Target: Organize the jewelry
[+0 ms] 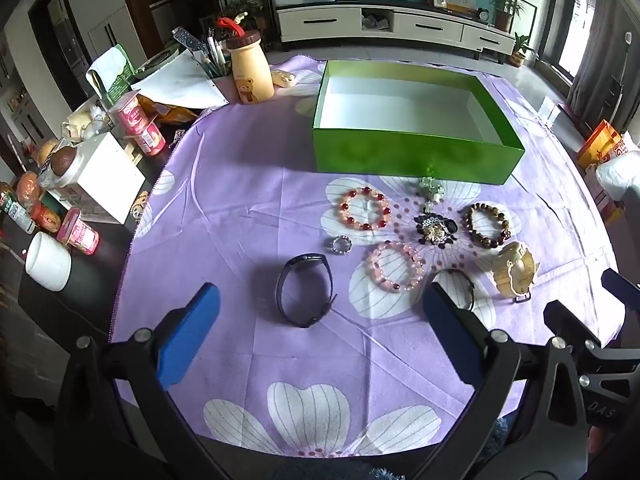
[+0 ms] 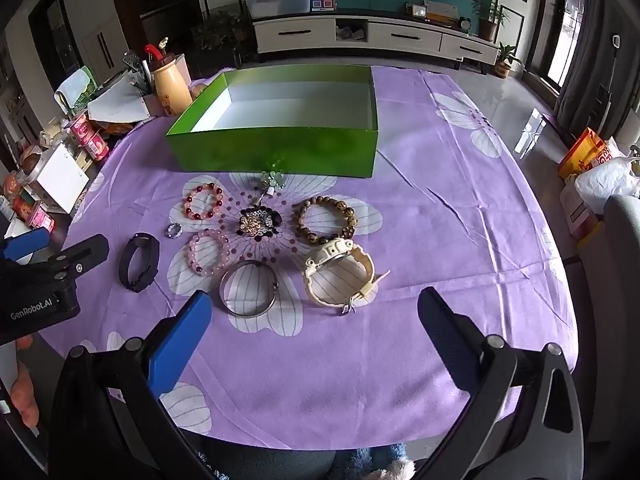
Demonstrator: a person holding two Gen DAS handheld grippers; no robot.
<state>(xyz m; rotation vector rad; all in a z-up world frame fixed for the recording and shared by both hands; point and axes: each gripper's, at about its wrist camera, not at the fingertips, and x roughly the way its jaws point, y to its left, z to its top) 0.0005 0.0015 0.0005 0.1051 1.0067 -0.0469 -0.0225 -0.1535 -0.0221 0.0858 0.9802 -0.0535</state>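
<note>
One green box point(image 2: 276, 152), empty, sat at the far side of a purple flowered cloth point(image 2: 440, 240). In front of it lay two watches, cream point(image 2: 340, 276) and black point(image 2: 139, 262); three bead bracelets; one metal bangle point(image 2: 248, 288); one brooch point(image 2: 258, 220); one ring point(image 2: 174, 230). Left gripper point(image 1: 320, 332) and right gripper point(image 2: 314, 320) hovered with jaws released, holding nothing. Living room; TV cabinet point(image 2: 372, 36) behind.

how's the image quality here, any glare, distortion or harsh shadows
Left wrist view: strong fisheye bend at the edges, dark corners; the green box casts a soft shadow to its left, and so does the black band. Right wrist view: same bend, window light glares off the floor; jewelry stays sharp, the far room softer.
</note>
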